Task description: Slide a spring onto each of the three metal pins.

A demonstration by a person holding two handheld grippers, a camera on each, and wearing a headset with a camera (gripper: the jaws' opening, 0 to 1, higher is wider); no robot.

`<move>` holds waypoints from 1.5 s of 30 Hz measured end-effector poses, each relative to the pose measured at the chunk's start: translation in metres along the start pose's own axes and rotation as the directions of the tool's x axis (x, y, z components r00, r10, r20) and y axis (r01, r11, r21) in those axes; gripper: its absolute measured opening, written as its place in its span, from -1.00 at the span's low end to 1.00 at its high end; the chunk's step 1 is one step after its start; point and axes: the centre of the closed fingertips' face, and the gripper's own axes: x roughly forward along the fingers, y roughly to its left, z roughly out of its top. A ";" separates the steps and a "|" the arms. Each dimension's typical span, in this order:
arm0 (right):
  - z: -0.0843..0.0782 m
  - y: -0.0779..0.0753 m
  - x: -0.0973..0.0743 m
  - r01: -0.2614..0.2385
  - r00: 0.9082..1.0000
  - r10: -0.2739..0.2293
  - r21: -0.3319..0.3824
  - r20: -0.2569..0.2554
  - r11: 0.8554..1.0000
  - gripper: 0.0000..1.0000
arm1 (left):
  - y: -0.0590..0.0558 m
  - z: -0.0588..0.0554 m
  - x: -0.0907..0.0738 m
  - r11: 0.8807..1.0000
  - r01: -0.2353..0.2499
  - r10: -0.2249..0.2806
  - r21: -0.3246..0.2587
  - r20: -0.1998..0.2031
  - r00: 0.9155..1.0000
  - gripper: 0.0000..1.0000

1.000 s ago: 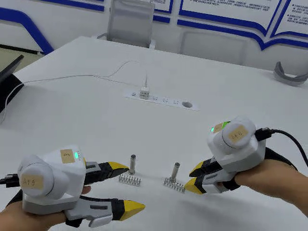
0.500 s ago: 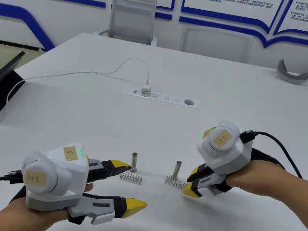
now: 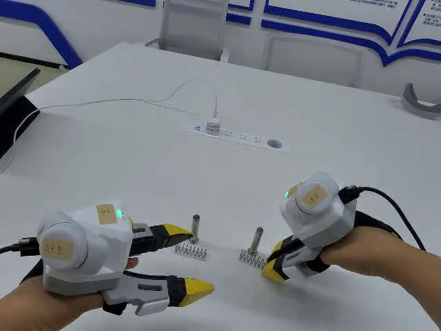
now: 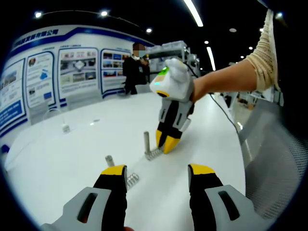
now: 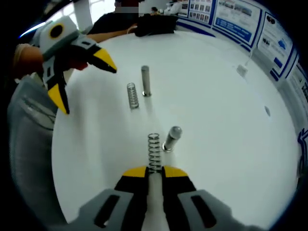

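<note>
Two short metal pins stand upright on the white table, the left pin (image 3: pixel 196 227) and the right pin (image 3: pixel 257 239). A spring (image 3: pixel 191 251) lies flat in front of the left pin. Another spring (image 3: pixel 251 258) lies at the foot of the right pin. My right gripper (image 3: pixel 272 265) is low on the table, shut on this spring's near end (image 5: pixel 153 166), with the right pin (image 5: pixel 172 137) just beside it. My left gripper (image 3: pixel 188 261) hovers open near the left spring (image 4: pixel 132 179), with nothing between its jaws.
A white power strip (image 3: pixel 238 137) with a plugged-in charger and cable lies farther back on the table (image 3: pixel 124 158). A chair (image 3: pixel 193 27) stands at the far edge. A black cable (image 3: pixel 389 203) trails from my right gripper.
My right gripper has slid left and down to the spring by the right pin, and its jaws have come together on it. The left gripper has barely moved.
</note>
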 end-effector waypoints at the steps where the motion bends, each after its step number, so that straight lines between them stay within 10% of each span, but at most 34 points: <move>1: 0.000 -0.001 -0.001 0.002 1.000 -0.002 -0.003 -0.001 1.000 -0.76 | 0.000 0.000 0.000 1.000 0.000 0.000 0.000 -0.001 1.000 0.04; 45: 0.036 0.064 -0.048 -0.111 0.992 0.120 -0.206 0.030 0.972 -0.77 | -0.024 -0.001 0.018 0.990 0.101 -0.098 0.103 -0.029 0.995 -0.18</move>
